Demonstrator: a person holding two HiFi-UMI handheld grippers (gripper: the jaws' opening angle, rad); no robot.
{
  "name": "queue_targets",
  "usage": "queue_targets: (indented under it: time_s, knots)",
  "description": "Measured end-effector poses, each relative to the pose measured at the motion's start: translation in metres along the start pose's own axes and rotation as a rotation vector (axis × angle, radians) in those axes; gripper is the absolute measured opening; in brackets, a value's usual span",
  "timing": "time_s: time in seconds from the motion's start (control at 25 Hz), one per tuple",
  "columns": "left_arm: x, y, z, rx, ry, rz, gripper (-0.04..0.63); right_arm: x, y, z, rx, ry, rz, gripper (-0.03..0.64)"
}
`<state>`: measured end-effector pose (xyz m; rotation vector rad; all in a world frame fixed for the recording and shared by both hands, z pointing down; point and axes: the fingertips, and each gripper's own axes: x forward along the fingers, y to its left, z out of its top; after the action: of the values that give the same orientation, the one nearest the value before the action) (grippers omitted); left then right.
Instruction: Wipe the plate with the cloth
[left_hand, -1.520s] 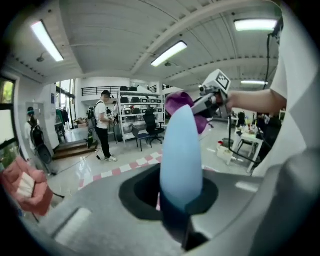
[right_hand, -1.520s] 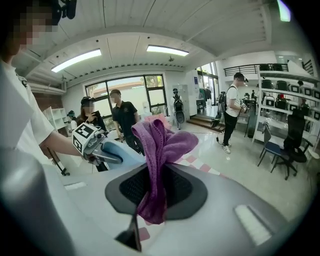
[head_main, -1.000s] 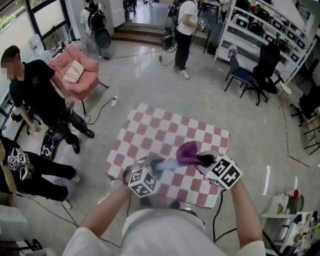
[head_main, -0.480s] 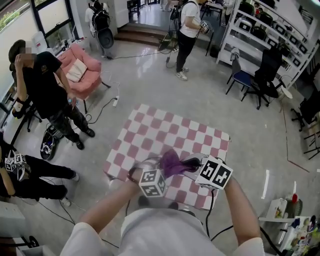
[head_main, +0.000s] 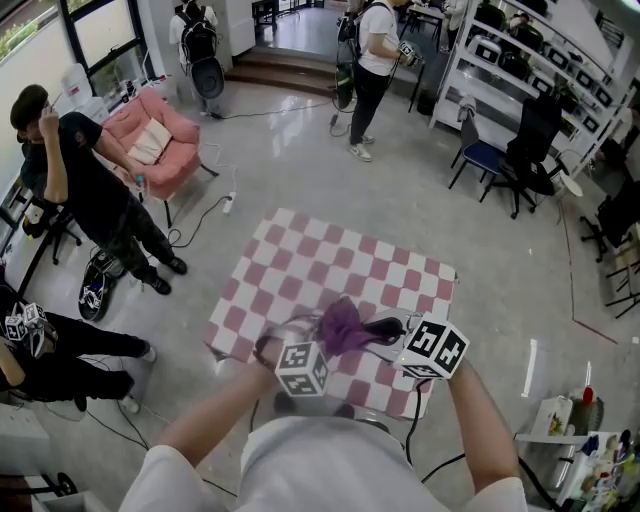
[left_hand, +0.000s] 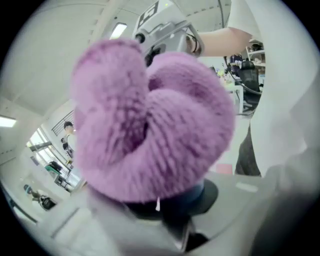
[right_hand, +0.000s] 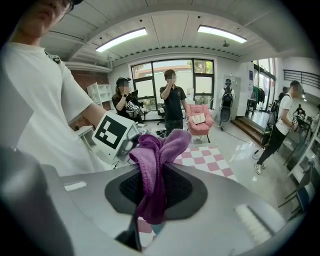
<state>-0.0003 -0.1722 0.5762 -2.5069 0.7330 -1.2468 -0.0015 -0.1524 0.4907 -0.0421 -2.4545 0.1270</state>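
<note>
The right claw (right_hand: 150, 192), clamped on the purple cloth (right_hand: 161, 149), faces the plate (left_hand: 202, 192) just left of it (apparently pinched edgewise in the left claw (left_hand: 174, 217)).

The right gripper (head_main: 386, 328) has brought the cloth (head_main: 343, 325) against the left gripper (head_main: 296, 338).

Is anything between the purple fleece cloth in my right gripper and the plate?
Nothing visible. The right gripper is shut on the purple fleece cloth, which presses straight against the bluish plate edge clamped in the left gripper.
</note>
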Motion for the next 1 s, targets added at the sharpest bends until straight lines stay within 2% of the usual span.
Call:
queue_targets:
  time_s: [0.12, 0.76, 1.0]
  knots:
    - [-0.004, 0.001, 0.003, 0.011, -0.023, 0.021, 0.051, -0.013, -0.006, -0.011, 0.039, -0.017, -0.022, 0.077]
    - [-0.057, 0.022, 0.026, 0.130, -0.199, 0.232, 0.051, -0.070, -0.046, -0.051, 0.233, -0.161, -0.168, 0.075]
    - [-0.082, 0.017, 0.044, 0.189, -0.291, 0.264, 0.051, -0.072, -0.054, -0.063, 0.247, -0.134, -0.186, 0.075]
